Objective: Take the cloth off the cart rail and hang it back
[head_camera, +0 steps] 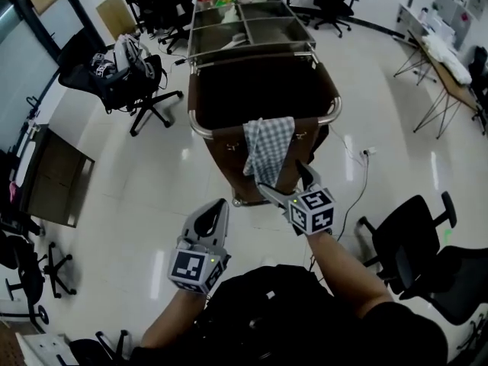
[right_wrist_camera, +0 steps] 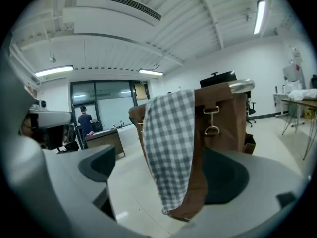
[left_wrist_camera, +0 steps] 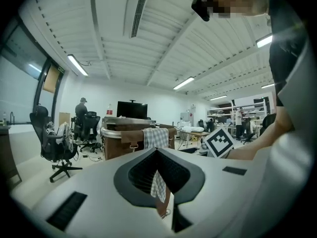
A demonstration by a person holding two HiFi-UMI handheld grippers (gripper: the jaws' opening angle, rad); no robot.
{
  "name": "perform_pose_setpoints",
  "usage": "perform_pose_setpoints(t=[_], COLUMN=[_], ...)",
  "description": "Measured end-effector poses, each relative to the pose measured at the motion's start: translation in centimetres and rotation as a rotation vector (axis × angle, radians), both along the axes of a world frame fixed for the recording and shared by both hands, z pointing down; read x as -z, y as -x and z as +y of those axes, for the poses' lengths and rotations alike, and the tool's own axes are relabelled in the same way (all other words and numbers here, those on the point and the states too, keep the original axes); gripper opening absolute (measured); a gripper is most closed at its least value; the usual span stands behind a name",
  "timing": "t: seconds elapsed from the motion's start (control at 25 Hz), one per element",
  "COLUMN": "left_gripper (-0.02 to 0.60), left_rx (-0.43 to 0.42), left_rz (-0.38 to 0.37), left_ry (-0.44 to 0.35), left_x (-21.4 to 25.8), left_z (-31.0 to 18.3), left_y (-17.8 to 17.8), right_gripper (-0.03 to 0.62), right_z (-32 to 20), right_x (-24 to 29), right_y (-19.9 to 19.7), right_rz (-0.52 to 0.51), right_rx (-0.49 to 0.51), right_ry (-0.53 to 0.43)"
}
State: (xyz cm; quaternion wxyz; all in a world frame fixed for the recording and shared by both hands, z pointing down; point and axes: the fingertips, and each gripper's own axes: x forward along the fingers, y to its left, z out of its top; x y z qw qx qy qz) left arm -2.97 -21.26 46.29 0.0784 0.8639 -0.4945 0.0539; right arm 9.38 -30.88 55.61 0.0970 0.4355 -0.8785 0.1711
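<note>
A grey-and-white checked cloth (head_camera: 268,147) hangs over the near metal rail (head_camera: 200,130) of a cart that carries a brown bag (head_camera: 263,94). My right gripper (head_camera: 286,181) is at the cloth's lower edge, jaws wide open. In the right gripper view the cloth (right_wrist_camera: 171,143) hangs between the two jaws of that gripper (right_wrist_camera: 163,175), and neither pad presses on it. My left gripper (head_camera: 216,213) is lower left, short of the cart, with its jaw tips together and nothing held. The left gripper view shows the cloth (left_wrist_camera: 156,138) on the rail (left_wrist_camera: 116,131) ahead.
Steel trays (head_camera: 244,25) sit on top of the cart. An office chair with bags (head_camera: 122,75) stands to its left and a dark cabinet (head_camera: 53,178) further left. Black chairs (head_camera: 412,235) are at the right, a cable (head_camera: 358,181) crosses the floor, and a folding table (head_camera: 450,75) stands at far right.
</note>
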Motion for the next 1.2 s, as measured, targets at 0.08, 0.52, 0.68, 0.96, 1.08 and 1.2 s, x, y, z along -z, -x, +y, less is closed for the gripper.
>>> perform_pose_setpoints(t=[0.08,0.52,0.68,0.96,1.08,1.2], left_gripper=[0.0,0.0,0.0,0.0,0.0,0.0], left_rx=[0.019,0.12,0.14,0.129,0.107,0.061], left_rz=[-0.013,-0.056,-0.063,-0.056,-0.041,-0.03], left_ry=[0.001,0.02,0.02,-0.004,-0.024,-0.047], left_x=[-0.3,-0.5,-0.4,0.1,0.7,1.6], left_z=[-0.7,-1.8,-1.2,0.1,1.0,2.3], left_y=[0.2,2.8,3.5,4.1,4.3,4.3], right_gripper=[0.571,0.493,0.224,0.044,0.04,0.04], right_z=[-2.1,-6.8,-7.7,-4.0,-1.0,2.5], right_x=[-0.7,-2.6,-2.1,1.7,4.5,7.8], right_y=[0.7,4.8,4.9,7.2,7.1,6.1], right_rz=[-0.005,0.034,0.03,-0.028,-0.047,-0.049], right_rx=[-0.008,-0.03,-0.045,0.122,0.147,0.143], right_ry=[0.003,-0.002,-0.024,-0.127,-0.194,-0.263])
